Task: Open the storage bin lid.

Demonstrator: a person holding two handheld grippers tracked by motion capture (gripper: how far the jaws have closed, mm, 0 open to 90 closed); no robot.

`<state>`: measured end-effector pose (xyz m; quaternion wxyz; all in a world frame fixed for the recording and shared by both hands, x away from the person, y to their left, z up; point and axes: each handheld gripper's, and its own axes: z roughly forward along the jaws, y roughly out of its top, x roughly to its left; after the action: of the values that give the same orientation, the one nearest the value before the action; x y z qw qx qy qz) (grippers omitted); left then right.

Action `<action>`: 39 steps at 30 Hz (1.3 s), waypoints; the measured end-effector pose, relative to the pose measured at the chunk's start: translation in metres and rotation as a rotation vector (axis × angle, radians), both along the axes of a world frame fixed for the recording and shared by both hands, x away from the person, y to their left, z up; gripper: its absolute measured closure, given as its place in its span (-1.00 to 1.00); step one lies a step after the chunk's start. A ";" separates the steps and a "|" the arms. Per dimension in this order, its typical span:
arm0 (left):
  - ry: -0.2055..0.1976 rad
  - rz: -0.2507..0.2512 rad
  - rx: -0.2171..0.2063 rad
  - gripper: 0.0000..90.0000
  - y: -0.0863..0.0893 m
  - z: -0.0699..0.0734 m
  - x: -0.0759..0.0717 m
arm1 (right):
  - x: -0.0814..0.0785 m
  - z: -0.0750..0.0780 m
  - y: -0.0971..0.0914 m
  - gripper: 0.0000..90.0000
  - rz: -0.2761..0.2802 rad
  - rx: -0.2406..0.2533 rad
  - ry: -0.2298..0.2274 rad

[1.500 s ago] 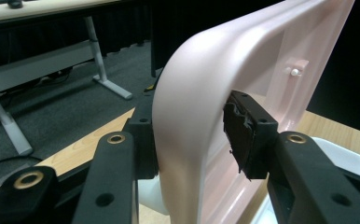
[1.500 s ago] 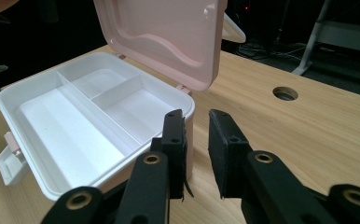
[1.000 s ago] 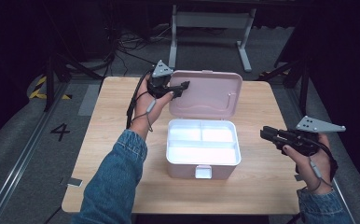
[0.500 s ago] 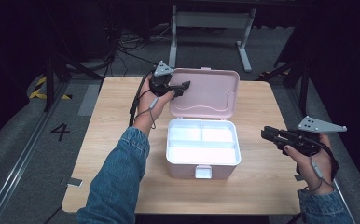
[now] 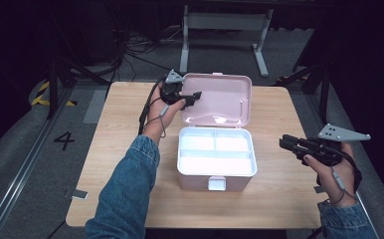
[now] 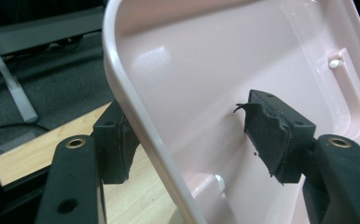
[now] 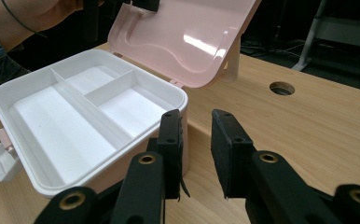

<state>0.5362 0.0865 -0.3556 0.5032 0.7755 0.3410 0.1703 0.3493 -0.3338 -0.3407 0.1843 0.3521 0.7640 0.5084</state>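
The pink plastic storage box (image 5: 215,162) with its white divided tray stands at the middle of the light wooden table (image 5: 115,134), front latch facing the person. Its pink hinged lid (image 5: 220,102) is swung fully open and leans back behind the tray.

The left gripper (image 5: 192,97) sits at the lid's left edge. In the left gripper view the lid's rim (image 6: 141,116) passes between the two jaws, but the pads stand clear of it on both sides: the inner pad (image 6: 273,133) hovers off the lid's inside face and the outer one is behind the rim. The jaws have just been opening, and compared with a second ago the lid has tipped slightly further back and the hand has sunk with it. Judgement: the lid has been let go and stays open on its own hinge, so the opening step appears complete; the left hand needs only to draw away.

The right gripper (image 5: 285,143) hangs off the box's right side, near but apart, jaws parted a little and empty; no change noted there.
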 end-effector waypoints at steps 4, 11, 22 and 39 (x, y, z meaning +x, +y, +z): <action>0.031 -0.001 -0.004 -0.17 0.000 -0.008 0.002 | 0.001 -0.001 0.001 0.65 0.007 -0.003 0.003; 0.062 0.003 -0.024 -0.19 0.001 -0.017 0.004 | 0.001 -0.001 0.001 0.65 0.004 -0.006 0.003; 0.140 0.029 -0.025 -0.22 0.001 -0.027 0.007 | 0.002 -0.003 0.002 0.63 0.011 0.003 0.011; 0.223 0.065 0.003 -0.24 0.001 -0.033 0.008 | 0.003 -0.003 0.006 0.61 0.024 -0.009 0.008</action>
<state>0.5440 0.0874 -0.3886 0.4551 0.7790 0.4196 0.0996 0.3527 -0.3282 -0.3439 0.1767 0.3440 0.7712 0.5057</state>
